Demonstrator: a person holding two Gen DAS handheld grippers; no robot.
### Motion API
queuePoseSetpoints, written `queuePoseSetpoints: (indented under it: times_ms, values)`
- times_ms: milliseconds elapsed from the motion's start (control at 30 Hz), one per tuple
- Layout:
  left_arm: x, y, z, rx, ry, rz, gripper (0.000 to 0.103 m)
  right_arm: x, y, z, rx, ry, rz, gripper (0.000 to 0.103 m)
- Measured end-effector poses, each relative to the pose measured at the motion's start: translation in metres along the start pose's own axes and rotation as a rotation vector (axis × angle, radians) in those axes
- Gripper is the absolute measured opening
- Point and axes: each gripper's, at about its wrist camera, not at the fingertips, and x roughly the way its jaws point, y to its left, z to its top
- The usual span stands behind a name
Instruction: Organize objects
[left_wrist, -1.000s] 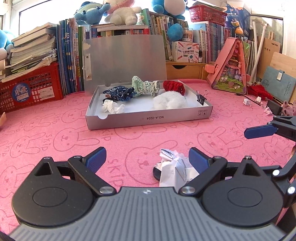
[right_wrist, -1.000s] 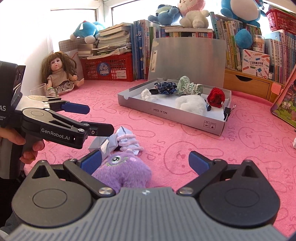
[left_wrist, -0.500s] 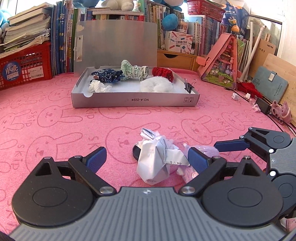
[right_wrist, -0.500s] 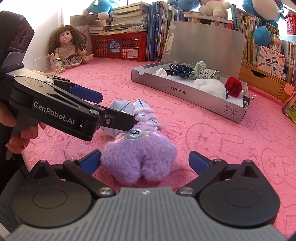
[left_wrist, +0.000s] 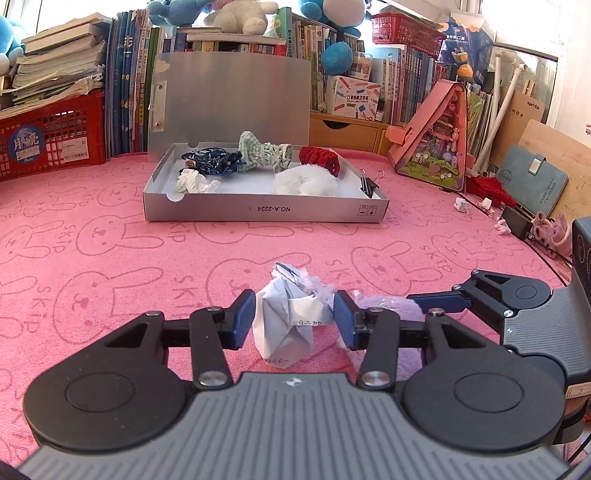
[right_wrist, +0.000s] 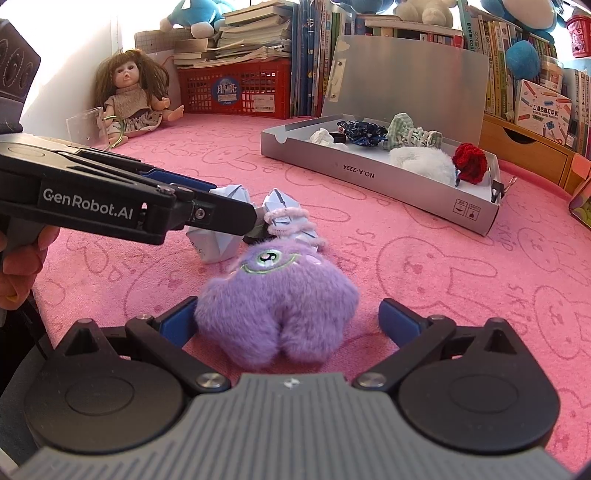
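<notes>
While the left gripper jaws are closing on the crumpled paper, the spread right gripper straddles the purple plush at paper's three o'clock; collision risk.

Bright daylight, strong fisheye warp

Glare is seen at the windows behind the shelves; edges are bent and darkened, while the centre is rendered sharp.

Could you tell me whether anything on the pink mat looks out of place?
Yes: a crumpled paper and a purple plush monster lie loose on the mat, outside the grey box holding similar odds and ends.
</notes>
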Motion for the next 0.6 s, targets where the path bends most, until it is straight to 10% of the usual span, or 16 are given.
queuePoseSetpoints:
  times_ms: [400, 600]
  values:
    - [-0.004, 0.025, -0.011, -0.046, 0.014, 0.108, 0.049, -0.003, -0.002, -0.002, 0.016, -0.028, 0.028, 0.096]
    - [-0.001, 0.025, -0.011, -0.041, 0.009, 0.126, 0.065, -0.004, -0.005, -0.002, 0.034, -0.042, 0.033, 0.093]
